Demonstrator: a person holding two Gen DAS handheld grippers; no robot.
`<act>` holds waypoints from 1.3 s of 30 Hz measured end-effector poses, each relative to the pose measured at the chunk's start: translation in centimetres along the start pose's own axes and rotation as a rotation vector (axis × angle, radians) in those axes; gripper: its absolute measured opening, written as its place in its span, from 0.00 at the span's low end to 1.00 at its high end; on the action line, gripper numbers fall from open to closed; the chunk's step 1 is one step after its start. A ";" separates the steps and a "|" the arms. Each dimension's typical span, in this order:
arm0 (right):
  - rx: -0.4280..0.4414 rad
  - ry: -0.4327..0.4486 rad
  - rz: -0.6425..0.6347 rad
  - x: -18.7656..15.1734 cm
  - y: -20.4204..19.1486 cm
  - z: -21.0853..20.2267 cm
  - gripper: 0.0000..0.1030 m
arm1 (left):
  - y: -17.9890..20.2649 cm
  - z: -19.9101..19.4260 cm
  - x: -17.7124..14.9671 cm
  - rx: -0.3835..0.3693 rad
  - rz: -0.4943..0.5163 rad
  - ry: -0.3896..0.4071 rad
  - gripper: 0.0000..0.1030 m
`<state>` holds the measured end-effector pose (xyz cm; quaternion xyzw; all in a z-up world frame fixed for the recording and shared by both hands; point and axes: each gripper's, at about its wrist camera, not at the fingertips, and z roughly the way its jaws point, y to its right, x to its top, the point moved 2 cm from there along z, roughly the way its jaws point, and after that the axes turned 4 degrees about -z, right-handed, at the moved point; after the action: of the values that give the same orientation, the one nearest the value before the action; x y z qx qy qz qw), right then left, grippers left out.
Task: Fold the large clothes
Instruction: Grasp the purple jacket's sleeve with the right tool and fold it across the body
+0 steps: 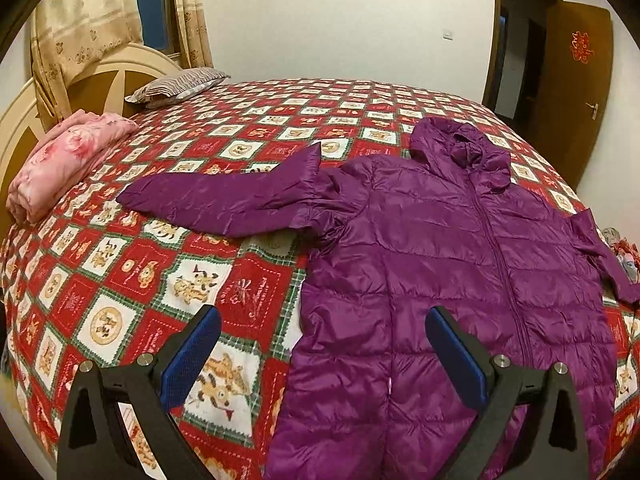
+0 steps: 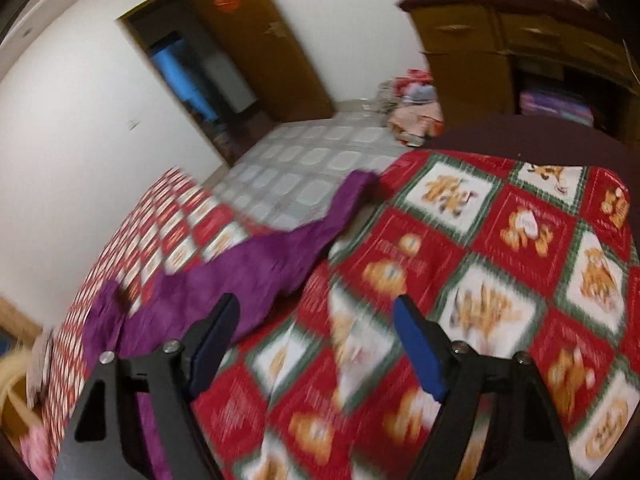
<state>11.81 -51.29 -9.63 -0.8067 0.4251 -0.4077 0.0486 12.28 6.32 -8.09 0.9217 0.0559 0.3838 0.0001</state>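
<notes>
Red paper-cut sign [image 1: 582, 46], on the open wooden door [image 1: 568, 92] at far right: an ornamental character, its strokes too small to read with certainty. Bedspread [image 1: 132, 280], red squares: pale script-like markings, not legible. No other text, brand or number can be read.

The jacket [image 1: 440, 264] lies flat on the bed [image 1: 120, 280], hood toward the far side, one sleeve [image 1: 224, 200] stretched left toward the folded blanket [image 1: 60, 164] at the headboard [image 1: 24, 120] — a pillow [image 1: 176, 86] lies behind that.
</notes>
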 end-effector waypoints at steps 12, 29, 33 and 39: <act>-0.156 -0.078 0.023 4.9 2.2 11.2 0.55 | 2.0 2.6 -0.1 -0.004 0.017 -0.029 0.99; 0.121 0.127 -0.416 4.5 -13.0 0.5 0.07 | 0.8 1.8 0.6 -0.045 -0.007 0.001 0.99; 0.251 0.148 -0.578 -0.1 -21.0 -3.6 0.07 | -1.2 0.6 0.9 -0.036 -0.031 0.033 0.99; 0.428 0.062 -0.787 -10.4 -31.3 -4.9 0.07 | -4.8 -0.5 1.0 -0.015 -0.074 0.064 0.99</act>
<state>25.42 -22.56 0.48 -0.8661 -0.0070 -0.4980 0.0427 12.15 11.14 -7.26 0.9063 0.0873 0.4130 0.0195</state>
